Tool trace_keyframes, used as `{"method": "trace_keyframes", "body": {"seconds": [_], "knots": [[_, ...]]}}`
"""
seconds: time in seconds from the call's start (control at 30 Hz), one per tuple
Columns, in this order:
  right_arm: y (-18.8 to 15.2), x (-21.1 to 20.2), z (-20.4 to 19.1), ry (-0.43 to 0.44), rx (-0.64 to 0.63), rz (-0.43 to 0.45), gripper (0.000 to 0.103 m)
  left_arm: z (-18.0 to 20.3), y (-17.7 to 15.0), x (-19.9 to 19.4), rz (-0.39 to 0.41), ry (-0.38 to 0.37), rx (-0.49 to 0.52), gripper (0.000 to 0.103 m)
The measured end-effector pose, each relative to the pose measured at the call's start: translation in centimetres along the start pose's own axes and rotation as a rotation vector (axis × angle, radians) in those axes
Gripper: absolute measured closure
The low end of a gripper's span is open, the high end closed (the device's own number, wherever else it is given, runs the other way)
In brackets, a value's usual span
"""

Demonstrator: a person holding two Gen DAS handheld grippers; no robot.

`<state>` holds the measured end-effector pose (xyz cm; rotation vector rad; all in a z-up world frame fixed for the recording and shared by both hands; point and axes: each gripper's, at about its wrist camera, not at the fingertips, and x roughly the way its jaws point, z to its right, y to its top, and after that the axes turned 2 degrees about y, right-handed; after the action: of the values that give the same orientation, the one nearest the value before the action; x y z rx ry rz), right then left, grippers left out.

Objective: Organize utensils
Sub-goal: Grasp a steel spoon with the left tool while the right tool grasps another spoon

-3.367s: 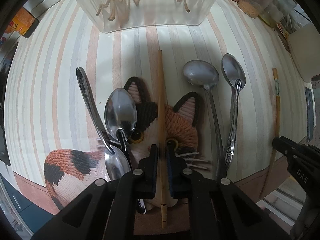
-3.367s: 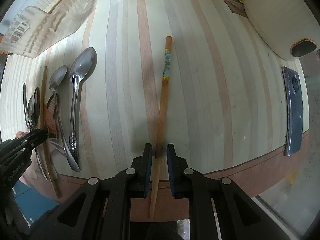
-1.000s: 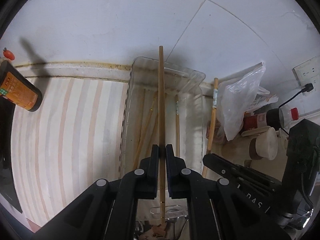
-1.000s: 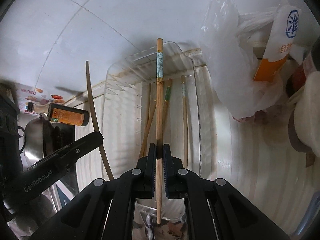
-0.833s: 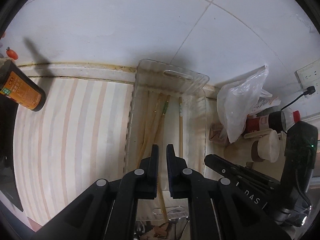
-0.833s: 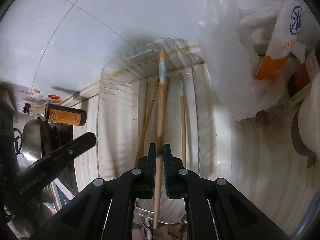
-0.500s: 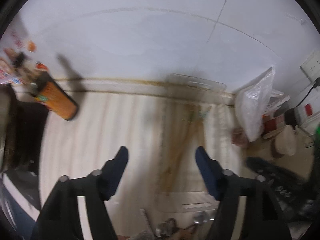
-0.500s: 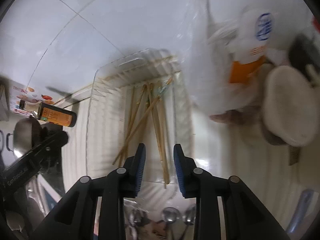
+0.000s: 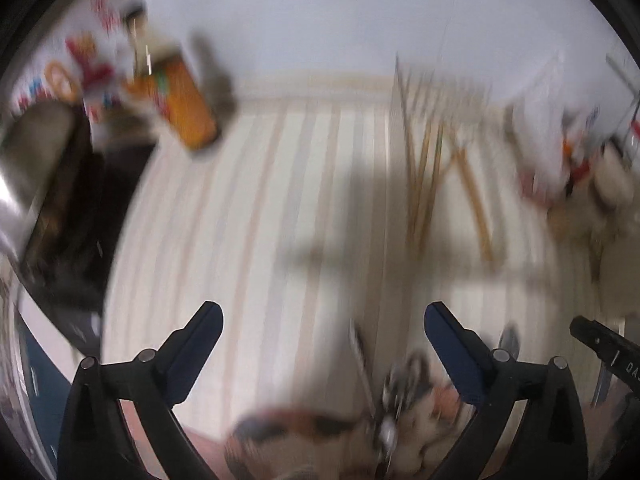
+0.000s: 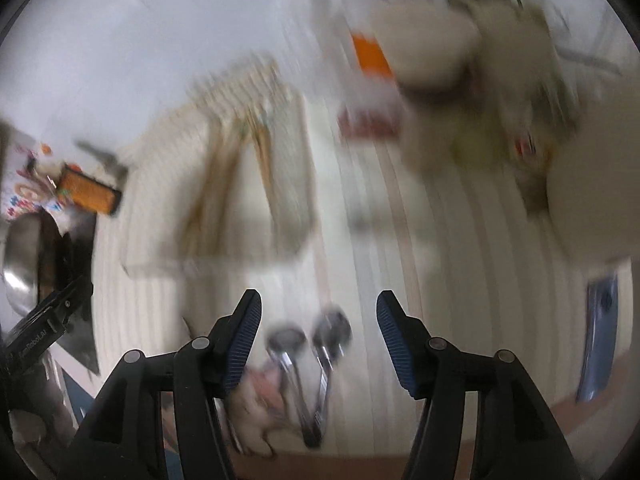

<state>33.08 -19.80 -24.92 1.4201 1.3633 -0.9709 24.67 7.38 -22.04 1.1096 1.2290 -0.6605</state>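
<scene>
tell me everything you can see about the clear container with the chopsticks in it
The clear container looks like a see-through plastic box, long and rectangular, with ribbed walls. It rests on the striped tabletop near the white wall. Several wooden chopsticks lie loose and crossed inside it. Nothing grips or touches it. Motion blur hides finer detail.

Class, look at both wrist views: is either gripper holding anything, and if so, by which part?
Nothing is held. The left gripper and the right gripper have just been opening and stand empty; the chopsticks lie in the clear bin.
</scene>
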Motion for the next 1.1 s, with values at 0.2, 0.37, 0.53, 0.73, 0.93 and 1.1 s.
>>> {"method": "trace_keyframes", "body": {"seconds": [0.2,0.37,0.53,0.73,0.93,1.1], "knots": [[-3.8,4.4,1.4,-0.005,0.045,-0.109,0.049,0.3,-4.9,6.1,-0.203,-0.100,-0.055,0.022],[-5.0,6.1,0.7,-0.023,0.029,-0.129,0.053,2.4,-5.9,9.6,-0.269,-0.131,-0.049,0.063],[-5.6,7.2,-0.3,-0.049,0.015,-0.132,0.053,4.1,-5.7,9.5,-0.211,-0.044,0.045,0.094],[-5.8,8.8,-2.1,-0.141,-0.061,-0.124,0.095,2.4,-6.1,9.2,-0.210,-0.069,0.053,0.099],[-6.7,7.4,-0.3,-0.226,-0.096,-0.144,0.096,0.0,-7.2,8.9,-0.222,-0.079,0.055,0.099],[-7.5,6.4,1.2,-0.223,-0.091,-0.162,0.096,-0.3,-7.9,9.0,-0.221,-0.075,0.063,0.097]]}}
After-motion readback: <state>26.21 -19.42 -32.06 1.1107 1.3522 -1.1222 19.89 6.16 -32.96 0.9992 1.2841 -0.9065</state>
